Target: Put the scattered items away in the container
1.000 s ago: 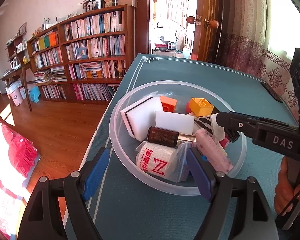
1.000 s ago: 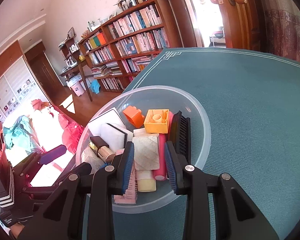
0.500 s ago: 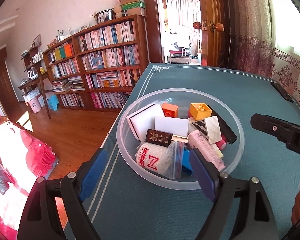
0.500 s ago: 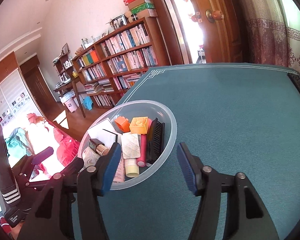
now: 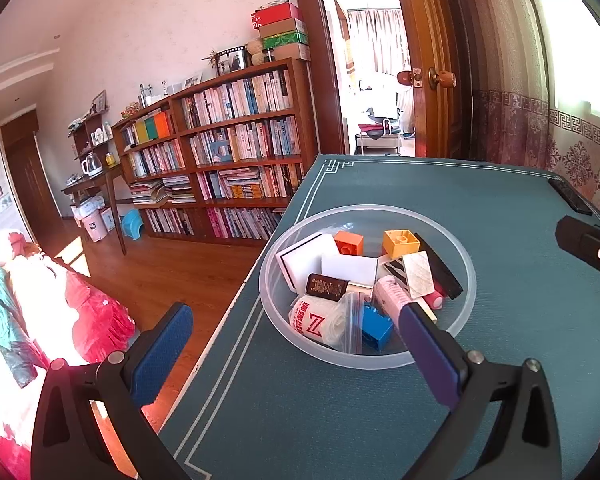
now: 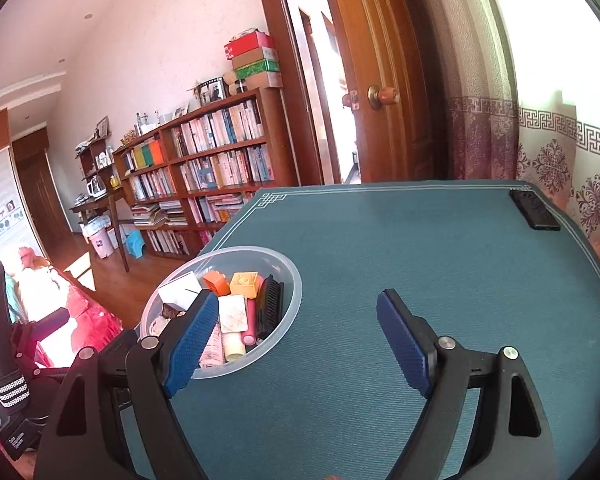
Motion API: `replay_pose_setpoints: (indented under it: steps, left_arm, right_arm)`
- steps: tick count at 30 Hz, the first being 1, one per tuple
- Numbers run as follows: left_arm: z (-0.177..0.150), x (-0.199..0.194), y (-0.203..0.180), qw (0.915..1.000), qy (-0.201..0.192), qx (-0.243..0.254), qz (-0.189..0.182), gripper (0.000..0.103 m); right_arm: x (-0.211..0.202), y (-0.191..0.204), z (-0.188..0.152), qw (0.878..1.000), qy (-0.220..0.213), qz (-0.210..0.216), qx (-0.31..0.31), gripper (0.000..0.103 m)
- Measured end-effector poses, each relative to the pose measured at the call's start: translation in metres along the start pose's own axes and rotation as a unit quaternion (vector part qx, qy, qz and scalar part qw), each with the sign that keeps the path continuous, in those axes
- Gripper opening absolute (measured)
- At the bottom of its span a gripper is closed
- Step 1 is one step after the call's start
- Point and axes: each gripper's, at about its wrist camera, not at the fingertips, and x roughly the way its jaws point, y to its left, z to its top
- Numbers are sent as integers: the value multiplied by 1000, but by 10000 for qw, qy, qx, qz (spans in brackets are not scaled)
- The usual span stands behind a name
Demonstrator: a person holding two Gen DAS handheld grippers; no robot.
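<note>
The right gripper point(image 6: 300, 340) hangs wide and empty over bare green table point(image 6: 420, 248); the left gripper point(image 5: 296, 356) is equally wide. The filled bowl point(image 6: 292, 304) sits ahead-left of the right one, nearer the left.

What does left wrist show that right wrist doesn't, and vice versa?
Left wrist only: the blue brick and the bagged white roll with a red Z at the bowl's near side, plus the tip of the right gripper at the frame's right edge.

Right wrist only: the whole black flat device at the table's far corner, and the teeth of the black comb.

Both: the clear bowl holding the yellow brick and orange brick on the teal mat; both grippers open and empty.
</note>
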Motion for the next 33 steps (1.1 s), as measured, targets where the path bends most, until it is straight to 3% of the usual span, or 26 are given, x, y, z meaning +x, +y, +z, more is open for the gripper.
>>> replay_pose_setpoints:
  steps: [2,6,10,12,16,21,25,28,33]
  left_arm:
    - [1,-6,0,10000,-90,15,18,103]
    - [3,-23,2,9994,-331,-24,53,103]
    - [3,-35,9,9986,-502,-97,96,103]
    - [1,-39,12,9986,-505,-123,103,103]
    - [-8,-40,20,9987,-455,-203,120,103]
    - [-22,-39,26,9992,-357,-88,147,103]
    - [-31,-36,31,9996,-236,-5,141,103]
    - [-35,-33,36,9997,-173,-4,167,103]
    - [-43,-23,52,9996,13,-214,179,103]
  right_arm:
    - [-16,5,3,9994,-287,-179,-100,87]
    - [-44,13,5,9940,-928,-546,-170,103]
    - [-60,14,-8,9860,-1574,-537,-103,103]
    - [-56,15,-9,9897,-1334,-503,-100,103]
    - [-44,13,-12,9973,-693,214,97,103]
    - [-25,36,-26,9988,-173,253,-378,103]
    - [1,64,-47,9937,458,45,-1019,103]
    - [12,77,-59,9906,589,-74,-1230,103]
    - [23,82,-64,9922,640,-273,-1038,103]
